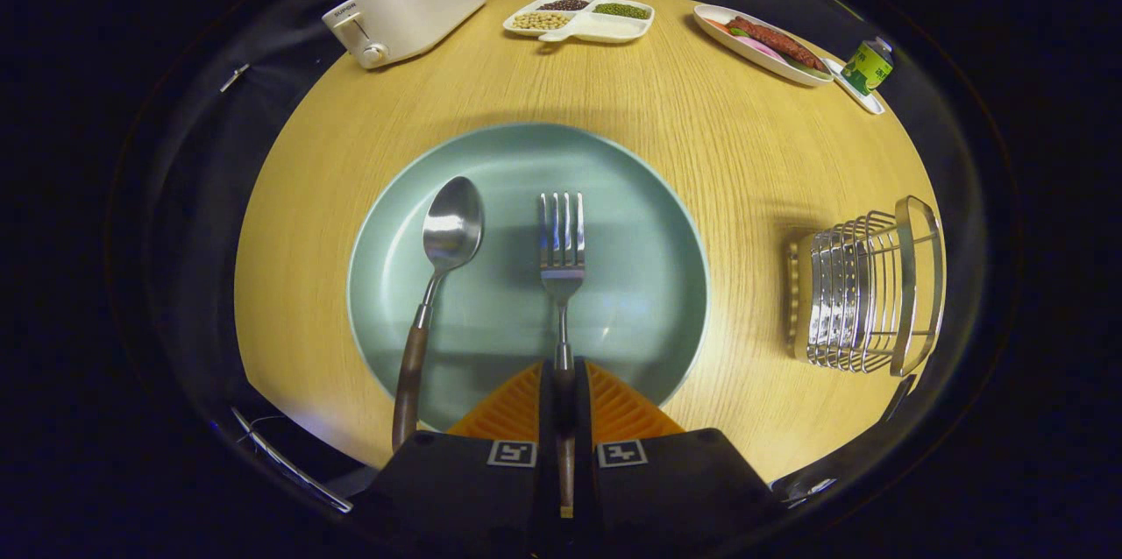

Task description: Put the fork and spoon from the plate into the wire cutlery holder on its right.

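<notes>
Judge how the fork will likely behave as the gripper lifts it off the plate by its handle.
The fork looks like rigid metal, so it should stay stiff. The gripper is closed on the thin handle, far from the tines, so the head end may droop or pivot. The handle looks smooth, so it could slip between the fingers; the plate beneath also looks slick.

Hand-held gripper clamps fork handle over plate.

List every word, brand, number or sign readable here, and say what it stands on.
"SUPOR": on the end face of the white toaster, above its lever.
Green can: label print too small and blurred to read.
Square coded markers on the gripper body: patterns, no words.
The fingers are closed on the fork handle, over the plate.
</notes>
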Motion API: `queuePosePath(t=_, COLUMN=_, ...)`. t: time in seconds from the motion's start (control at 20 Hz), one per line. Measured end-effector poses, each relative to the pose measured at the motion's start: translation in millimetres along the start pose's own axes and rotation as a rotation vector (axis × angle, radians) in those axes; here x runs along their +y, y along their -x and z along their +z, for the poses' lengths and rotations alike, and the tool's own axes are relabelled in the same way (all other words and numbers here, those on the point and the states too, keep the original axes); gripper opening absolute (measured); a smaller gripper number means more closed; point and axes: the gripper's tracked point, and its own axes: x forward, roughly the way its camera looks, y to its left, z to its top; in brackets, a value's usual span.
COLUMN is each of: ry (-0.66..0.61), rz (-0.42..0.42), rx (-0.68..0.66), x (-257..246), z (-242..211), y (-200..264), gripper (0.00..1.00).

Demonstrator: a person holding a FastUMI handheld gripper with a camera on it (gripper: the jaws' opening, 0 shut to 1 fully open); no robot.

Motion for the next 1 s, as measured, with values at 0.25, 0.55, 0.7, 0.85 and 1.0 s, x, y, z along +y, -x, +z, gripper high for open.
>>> queuePosePath(t=0.25, ry=-0.012, rz=0.076, rx=-0.051, x=5, z=17, y=28, gripper=0.11)
queuePosePath(t=0.55, ry=0.176, rz=0.107, rx=-0.107, x=-42, z=42, y=108, gripper=0.10)
queuePosePath(t=0.7, ry=0.204, rz=0.139, rx=-0.016, x=-89, z=36, y=142, gripper=0.11)
queuePosePath(t=0.85, ry=0.194, rz=0.146, rx=0.078, x=-140, z=38, y=167, gripper=0.10)
queuePosePath(t=1.0, ry=0.303, rz=0.070, rx=0.210, x=-191, z=31, y=174, gripper=0.10)
